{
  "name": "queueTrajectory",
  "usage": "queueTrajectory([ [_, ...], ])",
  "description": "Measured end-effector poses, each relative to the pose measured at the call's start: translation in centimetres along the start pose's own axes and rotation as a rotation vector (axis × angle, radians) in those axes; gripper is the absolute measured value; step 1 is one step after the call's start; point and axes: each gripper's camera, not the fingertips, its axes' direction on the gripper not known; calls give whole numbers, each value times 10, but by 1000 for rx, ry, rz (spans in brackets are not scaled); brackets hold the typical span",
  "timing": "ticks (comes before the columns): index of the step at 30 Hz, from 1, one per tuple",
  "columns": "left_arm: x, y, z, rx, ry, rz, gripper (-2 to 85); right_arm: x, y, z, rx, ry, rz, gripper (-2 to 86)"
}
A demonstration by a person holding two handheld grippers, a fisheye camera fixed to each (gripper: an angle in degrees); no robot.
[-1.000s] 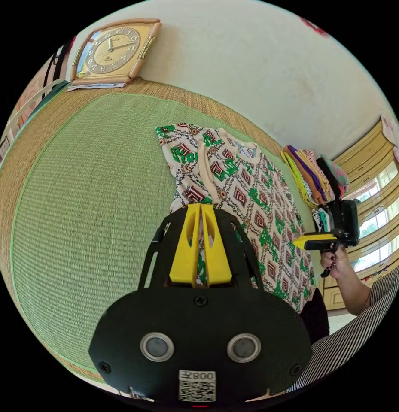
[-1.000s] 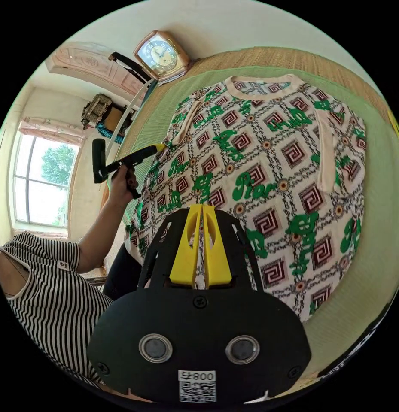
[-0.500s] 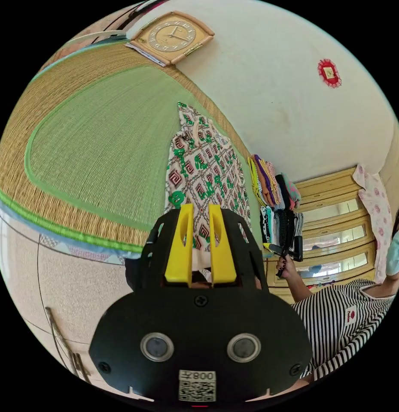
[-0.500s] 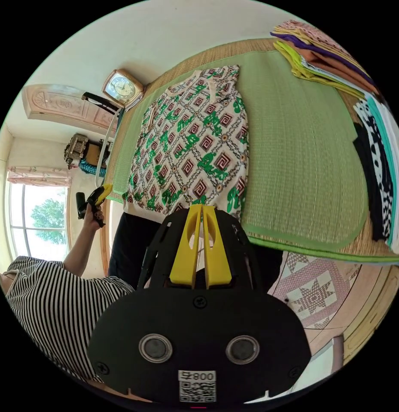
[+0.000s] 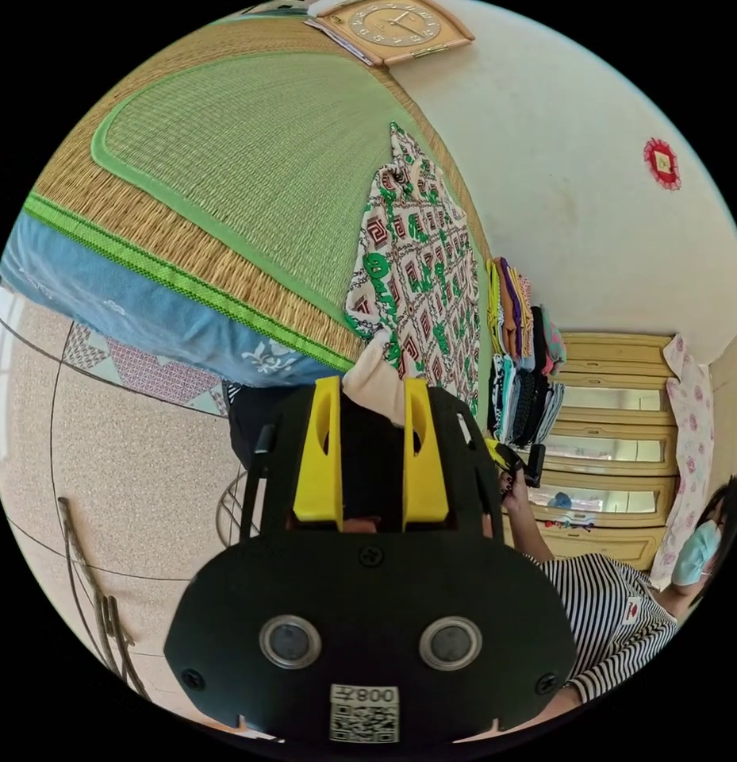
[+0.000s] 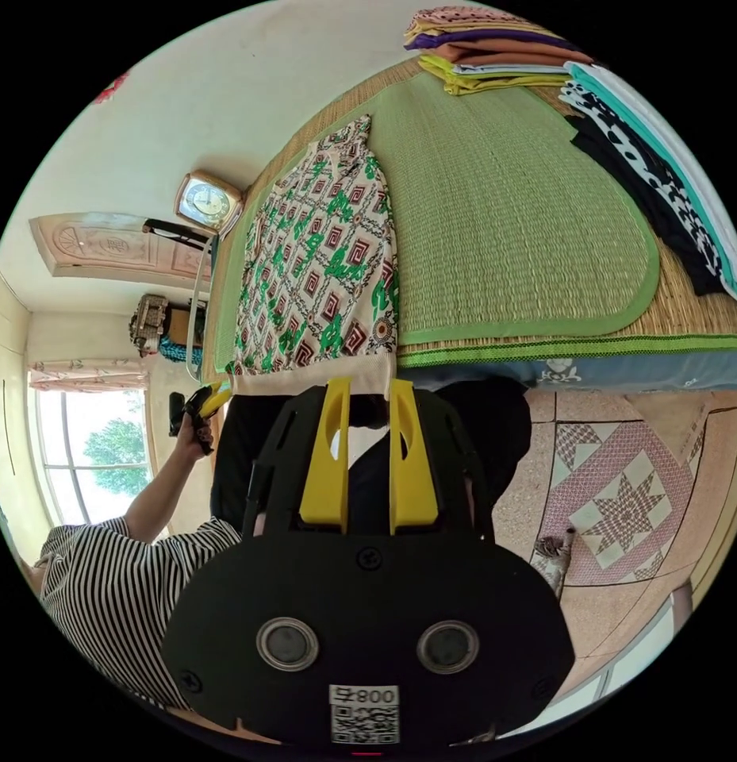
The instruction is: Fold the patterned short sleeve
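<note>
Two grippers, both changed from a second ago. Then each showed its yellow jaws pressed together over the shirt; now I see the left gripper (image 5: 372,397) with jaws well apart, and the right gripper (image 6: 366,397) likewise spread, nothing clamped in either. Both views have swung since then, so the floor tiles (image 6: 622,508) now take the lower right of the right gripper view; I put that down to camera motion.

The patterned short sleeve (image 5: 416,262) lies lengthwise on the green mat (image 5: 249,159), folded narrow, running from upper centre of the left gripper view down toward the jaws. Its cream hem sits just above and between the left jaw tips; I cannot tell whether it touches them. In the right gripper view the shirt (image 6: 316,270) occupies the upper left of centre, hem band just above the jaw tips at the mat's edge.

The other gripper (image 6: 208,399), held in a hand, shows at the left of the right gripper view. A stack of folded clothes (image 6: 495,48) sits at the top.
</note>
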Motion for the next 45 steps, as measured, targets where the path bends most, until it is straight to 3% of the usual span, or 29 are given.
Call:
queueTrajectory([
  [10, -10, -1, 28, -101, -23, -30, 100, 35, -7, 23, -98, 80, 66, 79],
  [17, -17, 11, 21, -96, -37, -38, 58, 52, -10, 23, -152, 57, 38, 25],
  [45, -30, 123, -61, 54, 282, 30, 26, 116, 90, -96, -34, -310, -112, 3],
])
